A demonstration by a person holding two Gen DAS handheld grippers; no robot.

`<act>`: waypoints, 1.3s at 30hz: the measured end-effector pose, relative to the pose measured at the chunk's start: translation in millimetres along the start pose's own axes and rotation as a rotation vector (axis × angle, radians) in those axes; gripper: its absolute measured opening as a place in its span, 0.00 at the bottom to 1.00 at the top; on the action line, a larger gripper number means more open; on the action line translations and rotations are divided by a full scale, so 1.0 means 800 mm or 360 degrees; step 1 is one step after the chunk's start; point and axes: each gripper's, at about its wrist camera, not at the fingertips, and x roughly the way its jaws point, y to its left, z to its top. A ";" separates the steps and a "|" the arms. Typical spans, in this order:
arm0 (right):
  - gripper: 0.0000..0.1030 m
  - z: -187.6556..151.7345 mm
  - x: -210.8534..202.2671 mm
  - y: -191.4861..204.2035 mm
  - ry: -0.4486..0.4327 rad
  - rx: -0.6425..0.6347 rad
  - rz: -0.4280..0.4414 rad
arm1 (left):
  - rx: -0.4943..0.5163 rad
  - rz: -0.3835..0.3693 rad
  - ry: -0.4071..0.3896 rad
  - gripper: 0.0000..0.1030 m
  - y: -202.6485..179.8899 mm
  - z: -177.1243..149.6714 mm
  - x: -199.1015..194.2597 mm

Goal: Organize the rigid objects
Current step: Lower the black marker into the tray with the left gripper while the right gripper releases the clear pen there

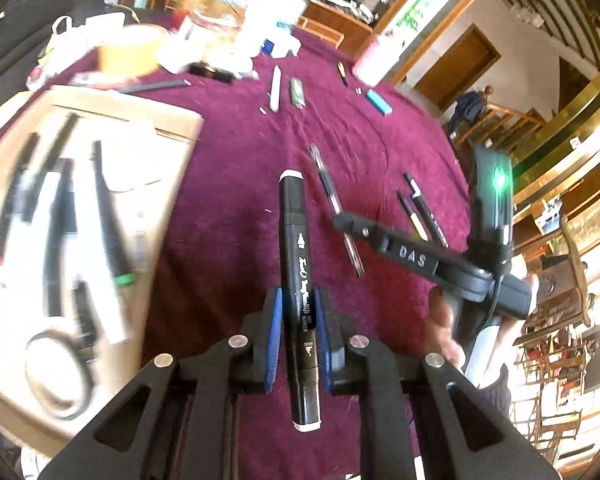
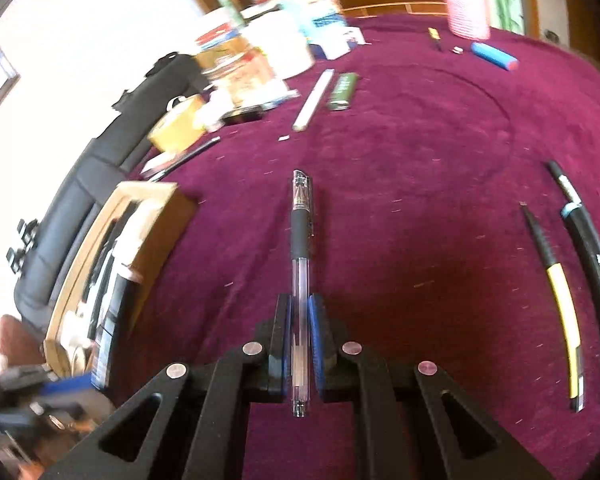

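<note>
Gripping pens over a maroon cloth (image 1: 240, 168).
Left gripper (image 1: 299, 320) clamps a black marker (image 1: 296, 240); right gripper (image 2: 300, 320) clamps a clear pen (image 2: 300, 240).

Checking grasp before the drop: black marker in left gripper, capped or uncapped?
Capped. The black marker, clamped in the left gripper, shows white-tipped caps on both ends, no nib exposed.

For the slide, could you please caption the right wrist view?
Right claw shut on a clear pen above the maroon tablecloth, wooden box at left.
</note>
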 end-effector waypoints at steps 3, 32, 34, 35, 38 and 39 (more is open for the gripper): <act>0.09 -0.009 -0.009 0.032 0.0008 -0.0004 0.0077 | -0.0050 -0.0002 -0.0062 0.15 0.026 0.001 -0.032; 0.10 -0.015 0.100 0.249 0.0168 -0.0225 0.0161 | -0.0338 0.0240 -0.0104 0.16 0.239 0.046 -0.058; 0.10 -0.013 0.102 0.251 0.0165 -0.0236 0.0150 | -0.0329 0.0261 -0.0084 0.16 0.242 0.050 -0.052; 0.10 -0.012 0.102 0.252 0.0158 -0.0244 0.0135 | -0.0326 0.0258 -0.0075 0.16 0.243 0.051 -0.050; 0.10 -0.010 0.103 0.257 0.0146 -0.0260 0.0124 | -0.0316 0.0265 -0.0060 0.16 0.242 0.053 -0.045; 0.10 -0.010 0.103 0.257 0.0148 -0.0262 0.0129 | -0.0315 0.0263 -0.0060 0.16 0.242 0.054 -0.045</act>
